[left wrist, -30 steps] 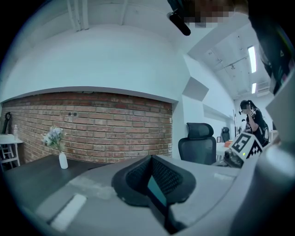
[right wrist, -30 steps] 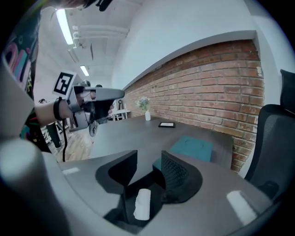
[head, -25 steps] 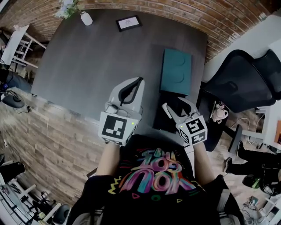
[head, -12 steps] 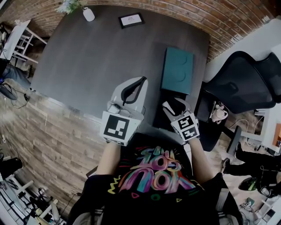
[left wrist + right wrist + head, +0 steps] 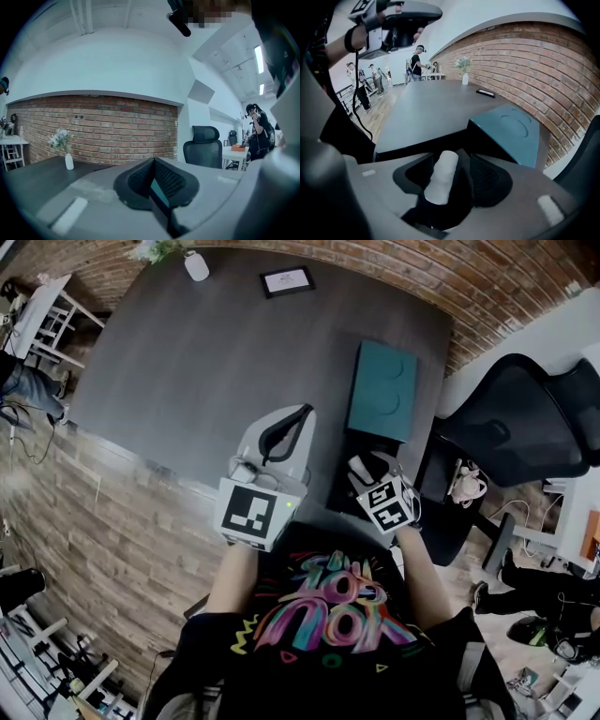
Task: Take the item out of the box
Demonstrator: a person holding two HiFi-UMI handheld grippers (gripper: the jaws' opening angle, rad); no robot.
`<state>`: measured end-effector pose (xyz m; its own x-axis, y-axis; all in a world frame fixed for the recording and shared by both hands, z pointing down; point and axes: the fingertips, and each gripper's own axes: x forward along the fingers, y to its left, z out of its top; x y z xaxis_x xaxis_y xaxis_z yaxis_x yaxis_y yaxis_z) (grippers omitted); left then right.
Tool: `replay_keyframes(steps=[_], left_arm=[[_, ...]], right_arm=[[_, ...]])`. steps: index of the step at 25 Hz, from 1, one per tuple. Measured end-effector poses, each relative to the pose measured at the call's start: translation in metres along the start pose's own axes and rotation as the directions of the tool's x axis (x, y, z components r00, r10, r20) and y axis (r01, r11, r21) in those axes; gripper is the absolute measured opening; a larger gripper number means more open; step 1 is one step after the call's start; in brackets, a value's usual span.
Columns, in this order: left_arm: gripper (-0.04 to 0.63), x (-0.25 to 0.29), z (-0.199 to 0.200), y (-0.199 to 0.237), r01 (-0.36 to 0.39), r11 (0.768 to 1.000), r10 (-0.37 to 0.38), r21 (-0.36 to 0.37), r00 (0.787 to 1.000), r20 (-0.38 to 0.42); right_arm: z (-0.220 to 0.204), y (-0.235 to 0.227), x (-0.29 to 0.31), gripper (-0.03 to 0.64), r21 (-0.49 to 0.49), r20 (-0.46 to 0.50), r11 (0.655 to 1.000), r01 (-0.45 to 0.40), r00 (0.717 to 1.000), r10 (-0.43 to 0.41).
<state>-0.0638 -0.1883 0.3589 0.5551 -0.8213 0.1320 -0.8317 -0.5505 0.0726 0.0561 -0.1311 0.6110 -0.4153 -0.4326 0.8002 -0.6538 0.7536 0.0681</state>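
A black box stands open at the table's near right edge, with its teal lid lying on the table just beyond it. My right gripper points down into the box. In the right gripper view its jaws are opening, and a white roll lies between them against the left pad, with a gap to the right pad. The teal lid shows ahead of it. My left gripper hovers over the table left of the box, shut with nothing in it.
The dark grey table carries a small white vase with flowers and a framed card at its far edge. A black office chair stands to the right. A brick wall runs behind. People stand far off.
My right gripper has shifted a little left and tipped further down over the black box. The left gripper has hardly moved.
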Motion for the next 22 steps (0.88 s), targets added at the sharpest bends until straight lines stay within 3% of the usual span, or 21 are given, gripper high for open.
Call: replay_keyframes(steps=[6, 19, 22], left_arm=[[0.002, -0.003, 0.001, -0.003, 0.004, 1.000, -0.004, 0.000, 1.000, 0.000], [0.002, -0.007, -0.003, -0.009, 0.007, 1.000, -0.007, -0.008, 1.000, 0.000], [0.002, -0.010, -0.003, -0.009, 0.007, 1.000, -0.007, -0.009, 1.000, 0.001]], right_arm=[[-0.014, 0.002, 0.009, 0.227, -0.037, -0.087, 0.999, -0.008, 0.996, 0.004], [-0.021, 0.003, 0.015, 0.204, -0.078, -0.161, 0.996, -0.039, 0.987, 0.026], [-0.021, 0.003, 0.015, 0.165, -0.111, -0.176, 0.993, -0.027, 0.984, 0.007]])
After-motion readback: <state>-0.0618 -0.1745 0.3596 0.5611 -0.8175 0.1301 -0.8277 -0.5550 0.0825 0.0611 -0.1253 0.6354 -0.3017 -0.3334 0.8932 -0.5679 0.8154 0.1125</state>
